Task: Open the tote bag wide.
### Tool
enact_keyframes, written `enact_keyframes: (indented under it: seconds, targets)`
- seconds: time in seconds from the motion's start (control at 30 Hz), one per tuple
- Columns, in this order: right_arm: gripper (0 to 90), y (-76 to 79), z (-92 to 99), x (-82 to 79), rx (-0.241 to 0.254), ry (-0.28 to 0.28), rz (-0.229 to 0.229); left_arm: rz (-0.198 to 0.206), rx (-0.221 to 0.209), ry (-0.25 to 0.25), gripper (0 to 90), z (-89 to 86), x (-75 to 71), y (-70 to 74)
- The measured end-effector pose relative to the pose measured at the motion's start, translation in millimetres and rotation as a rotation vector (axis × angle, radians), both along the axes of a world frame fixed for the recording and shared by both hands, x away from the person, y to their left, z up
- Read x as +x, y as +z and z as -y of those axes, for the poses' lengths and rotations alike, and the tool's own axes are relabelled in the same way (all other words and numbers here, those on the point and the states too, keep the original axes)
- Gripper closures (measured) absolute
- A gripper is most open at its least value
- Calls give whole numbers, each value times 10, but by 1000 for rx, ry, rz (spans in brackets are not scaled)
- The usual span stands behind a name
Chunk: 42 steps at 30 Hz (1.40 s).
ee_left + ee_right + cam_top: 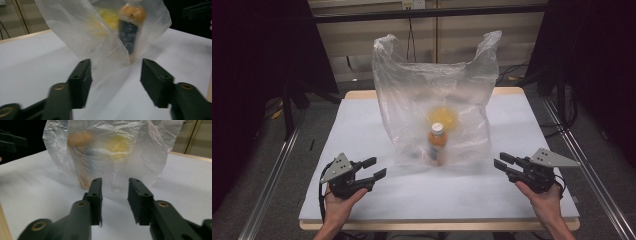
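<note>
Dim surroundings, softly lit, blurry close-ups

Looks like a lab or test rig, not a home. White board table (362, 130) dead centre, black curtains (257, 60) at 9 and 3 o'clock, metal floor rails (272, 175) down both sides, loose cables (411, 37) and a wall socket (413, 4) at 12.

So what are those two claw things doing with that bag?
A person holds a claw-like gripper in each hand at a white table. In the middle stands a clear plastic bag with an orange bottle and something yellow inside. The left gripper and the right gripper sit on either side of the bag, pointing at it, jaws apart and empty. Neither touches the bag.
</note>
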State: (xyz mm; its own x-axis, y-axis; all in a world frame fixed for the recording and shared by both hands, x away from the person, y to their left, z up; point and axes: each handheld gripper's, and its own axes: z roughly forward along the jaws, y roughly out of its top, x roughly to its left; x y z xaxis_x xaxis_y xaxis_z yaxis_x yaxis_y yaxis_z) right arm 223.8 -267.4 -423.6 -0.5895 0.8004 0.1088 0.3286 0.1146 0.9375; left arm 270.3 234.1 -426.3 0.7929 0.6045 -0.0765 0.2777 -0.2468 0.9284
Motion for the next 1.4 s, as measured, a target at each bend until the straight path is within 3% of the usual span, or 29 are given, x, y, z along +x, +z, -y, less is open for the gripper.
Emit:
enact_keyframes:
  seconds: [0.03,0.07,0.27,0.33,0.37,0.4,0.63,0.77,1.0,1.4]
  targets:
    - [753,13,-10,11,-2,13,-7,0,0,0,563,0,0,0]
    - [780,25,-24,24,2,21,-13,-22,4,-41,612,7,47,21]
    - [898,103,-86,109,8,87,-57,-31,2,-53,785,30,131,102]
    - [900,156,-117,188,-9,113,-69,-17,15,-63,873,46,169,163]
    - [900,156,-117,188,-9,113,-69,-13,31,-51,873,50,184,202]
    - [900,175,-124,219,-10,119,-71,-12,19,-69,895,48,215,228]
    - [900,368,-189,398,-25,142,-71,-39,41,-90,900,132,368,352]
    - [900,509,-239,535,-53,154,-77,-62,86,-120,900,247,506,402]
    - [900,682,-315,704,-77,160,-76,-80,68,-137,900,412,628,499]
    - [900,1045,-505,1045,-120,211,-87,-118,92,-179,900,646,881,669]
